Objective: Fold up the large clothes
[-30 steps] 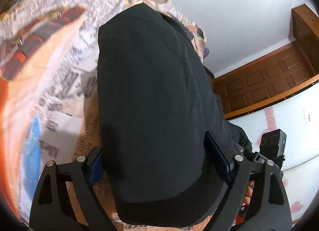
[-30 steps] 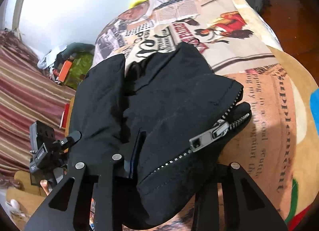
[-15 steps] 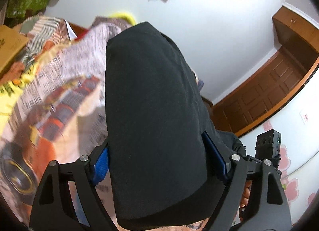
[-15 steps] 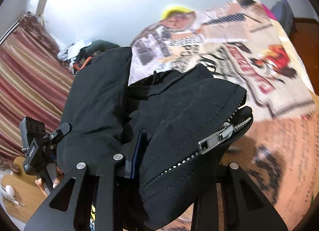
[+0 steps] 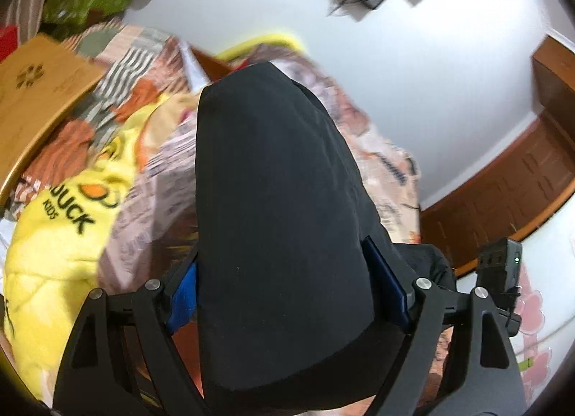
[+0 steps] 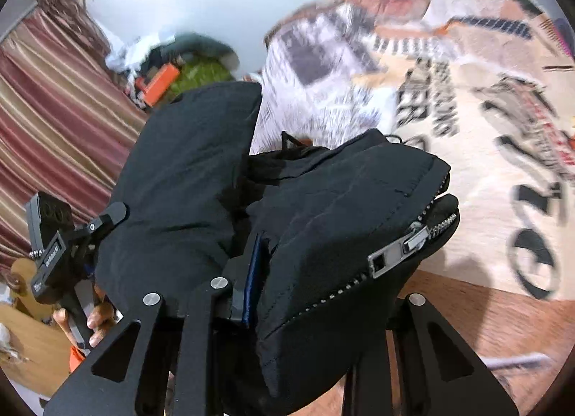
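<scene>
A folded black jacket [image 5: 273,182] fills the middle of the left wrist view as a thick bundle. My left gripper [image 5: 284,286] is shut on it, its blue pads [image 5: 183,294] pressed wide apart against both sides. In the right wrist view the same jacket [image 6: 341,200] shows its zipper pull [image 6: 399,250] hanging at the front edge. My right gripper [image 6: 330,290] has the zipper side between its jaws, which are closing on it; the right finger is hidden under the cloth. The jacket hangs above the bed in both views.
A bed cover with newspaper print [image 6: 467,110] lies under the jacket. A yellow "DUCK KIDS" cloth [image 5: 68,207] and a wooden board [image 5: 36,100] are at the left. Striped curtain [image 6: 46,92], wooden floor [image 6: 485,319] and brown door [image 5: 521,179] border the bed.
Both grippers have carried the jacket sideways across the bed. The yellow cloth and wooden board have come into the left view; floor now shows in the right view.
</scene>
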Demonstrator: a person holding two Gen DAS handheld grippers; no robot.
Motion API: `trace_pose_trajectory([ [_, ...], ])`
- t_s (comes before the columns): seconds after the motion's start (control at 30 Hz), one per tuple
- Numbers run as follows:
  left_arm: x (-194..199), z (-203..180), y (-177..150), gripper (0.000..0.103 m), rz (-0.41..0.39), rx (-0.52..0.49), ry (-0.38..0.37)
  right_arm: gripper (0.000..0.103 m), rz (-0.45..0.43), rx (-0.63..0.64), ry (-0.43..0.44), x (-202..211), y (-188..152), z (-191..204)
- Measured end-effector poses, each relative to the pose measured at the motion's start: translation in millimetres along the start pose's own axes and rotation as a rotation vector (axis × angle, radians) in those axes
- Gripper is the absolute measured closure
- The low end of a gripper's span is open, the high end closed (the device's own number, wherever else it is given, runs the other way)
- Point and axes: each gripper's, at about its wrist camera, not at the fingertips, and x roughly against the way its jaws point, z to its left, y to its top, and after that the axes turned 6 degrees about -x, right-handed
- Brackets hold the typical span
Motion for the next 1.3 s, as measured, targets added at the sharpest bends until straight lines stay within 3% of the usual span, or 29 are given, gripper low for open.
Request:
trace_pose_trajectory([
  [0.17, -55.7, 74.8, -27.6, 0.022, 0.144, 0.119, 0.117, 0.080, 0.131, -0.029, -0.064, -71.1, -7.4, -14.0],
  [0.23, -56.6, 85.5, -36.5, 0.022, 0.127, 0.121, 0.107, 0.079, 0.166, -0.019, -0.086, -89.7, -17.0, -17.6],
  [0.5, -38.6, 59.6, -40.1, 0.022, 0.133, 0.050, 0.220, 0.067, 0.180, 0.070, -0.156, -73.9, -25.4, -10.5],
  [0.73, -11.9, 17.0, -54.9, 0.022, 0.154, -0.116, 0.335, 0.063, 0.136, 0.148, -0.219, -26.5, -39.1, 4.0],
  [0.97, 54.6, -53.6, -66.9, 0.022, 0.048, -0.244, 0.360, 0.063, -0.011, 0.219, -0.192, 48.3, -49.1, 35.2],
  [1.1, 106.9, -101.2, -70.4, 0.022, -0.074, -0.324, 0.368, 0.063, -0.145, 0.282, -0.149, 104.2, -59.9, 69.2],
  [1.3, 197.9, -182.2, -94.1, 0.022, -0.319, -0.461, 0.398, 0.063, -0.377, 0.382, -0.082, 182.9, -85.0, 120.4],
])
